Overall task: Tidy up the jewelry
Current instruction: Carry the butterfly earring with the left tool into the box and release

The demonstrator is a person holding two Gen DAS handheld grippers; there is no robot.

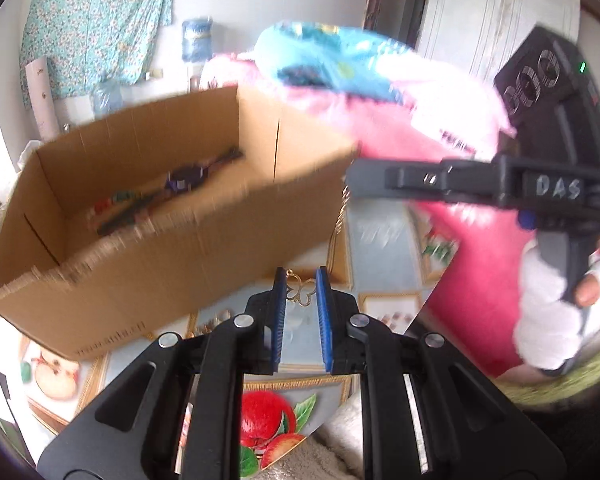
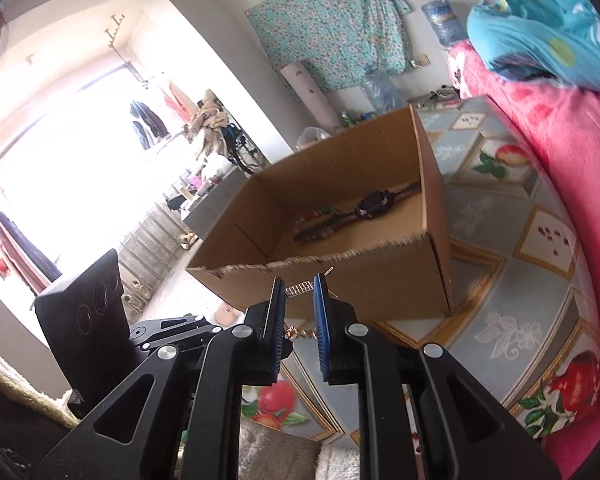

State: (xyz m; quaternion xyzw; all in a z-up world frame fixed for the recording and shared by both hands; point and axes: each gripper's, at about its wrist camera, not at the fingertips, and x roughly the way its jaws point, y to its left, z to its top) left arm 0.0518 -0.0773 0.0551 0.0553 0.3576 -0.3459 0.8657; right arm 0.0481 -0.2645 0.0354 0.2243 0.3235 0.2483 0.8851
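In the left wrist view, the left gripper [image 1: 302,290] is pinching a gold butterfly pendant [image 1: 303,291] between its blue pads, and a thin gold chain [image 1: 341,216] is running up from it to the right gripper [image 1: 350,178], probably so the necklace hangs stretched between both and stays untangled in front of the cardboard box [image 1: 172,256]. In the right wrist view, the right gripper [image 2: 298,290] is pinching a small silver clasp piece [image 2: 299,289] near its tips, with gold chain dangling below, while the box, already holding dark beaded pieces [image 2: 364,210], is sitting just ahead on the fruit-patterned cloth [image 2: 512,320].
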